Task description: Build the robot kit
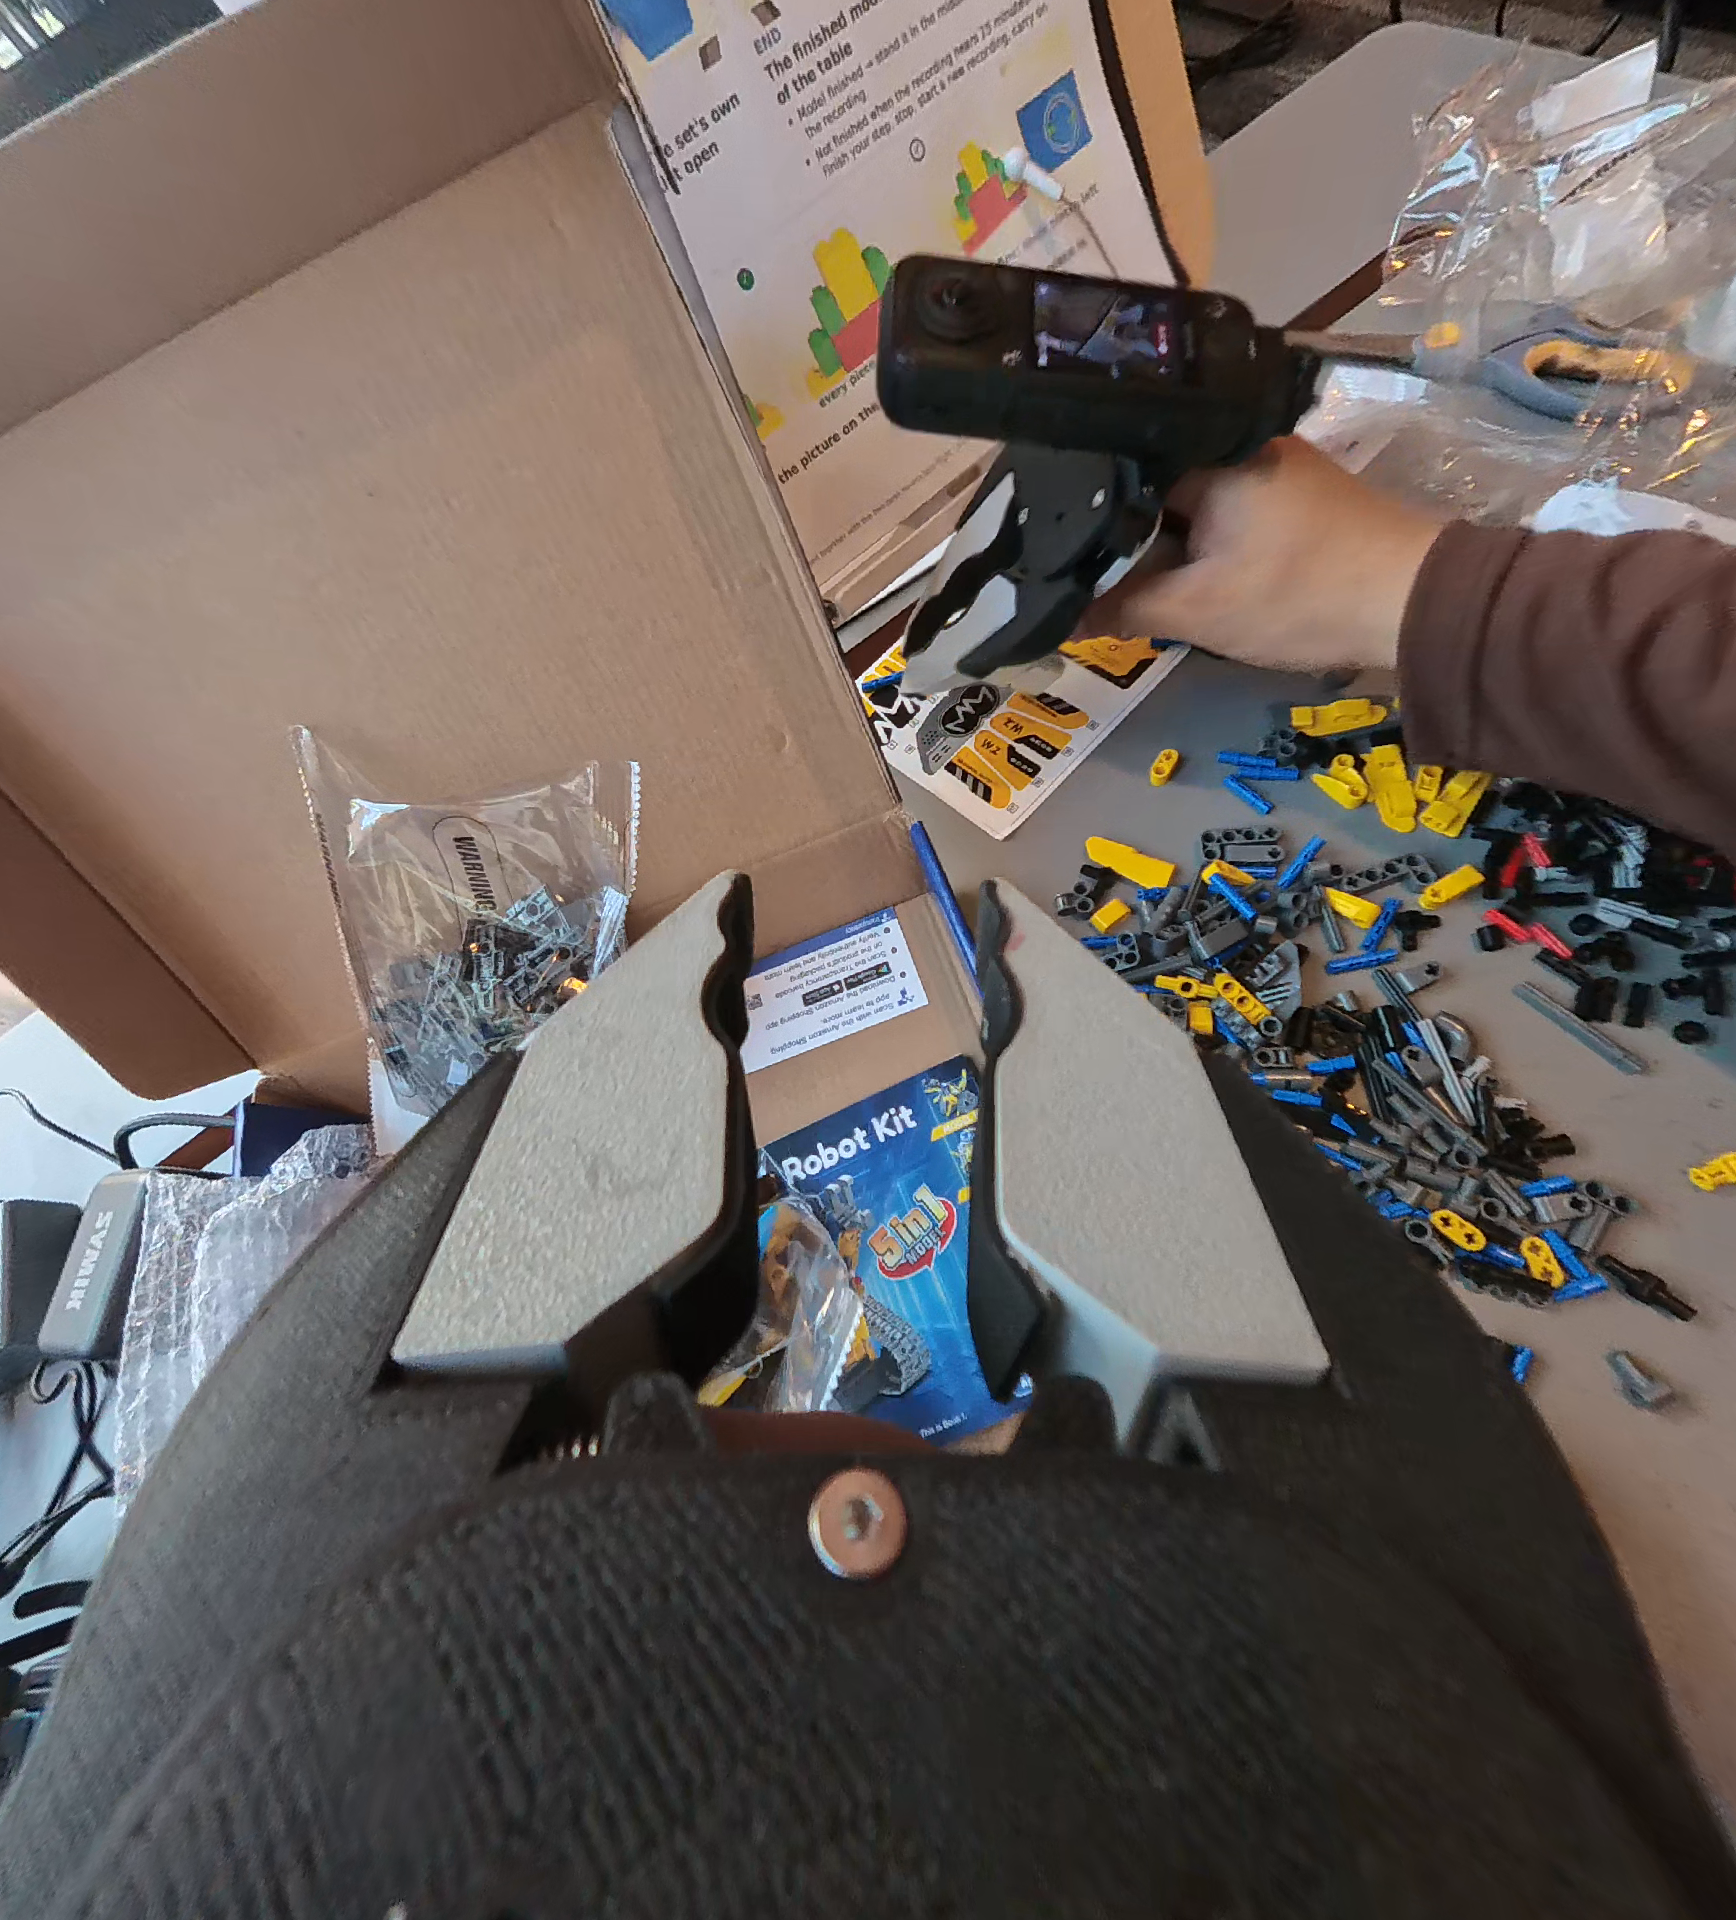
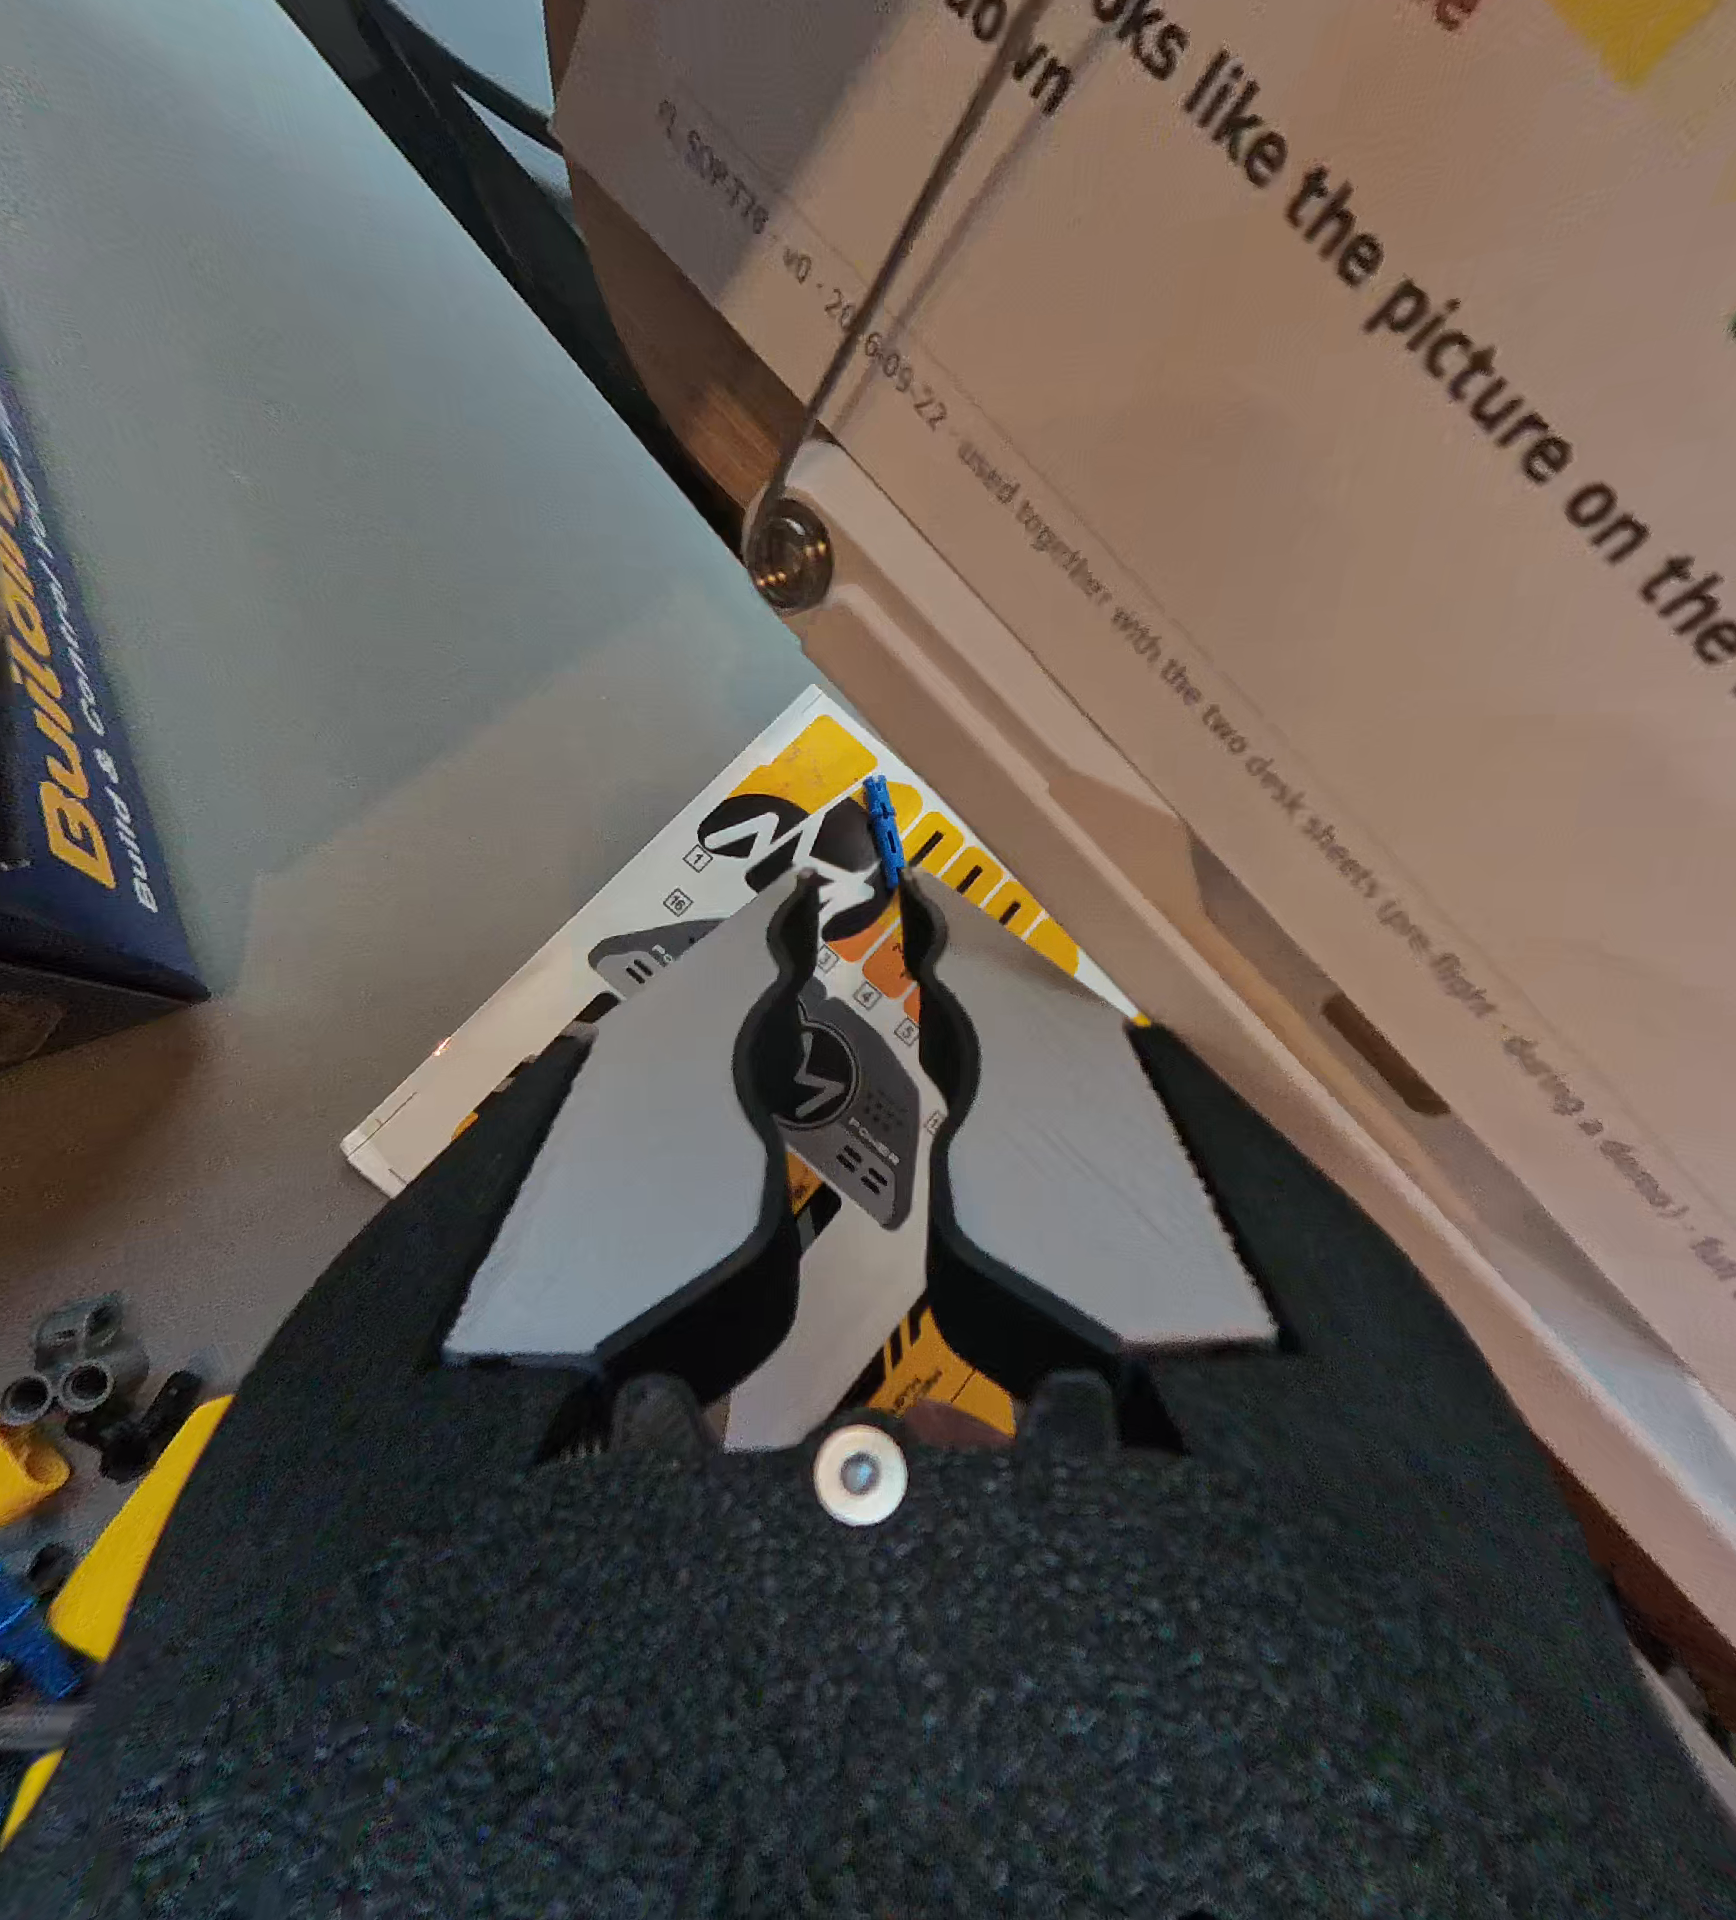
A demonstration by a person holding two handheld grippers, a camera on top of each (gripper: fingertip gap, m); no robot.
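the right gripper (image 2: 848,883), fingers nearly pressed together, pinches a small blue pin (image 2: 882,831) at its tips, long axis pointing forward over the sticker sheet (image 2: 573,997) on the worktop (image 2: 272,520), while the left gripper (image 1: 859,914) hangs with fingers spread above the open cardboard box (image 1: 324,520).

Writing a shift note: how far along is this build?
Done: loose parts spread on the table. In hand: blue pin at the right hand-held gripper tip, grip unclear. Left: sealed bag unopened in the box; no assembled model visible.

light: soft, even daylight | shadows: faint | blur: motion-smeared edges | distortion: wide-angle bowing
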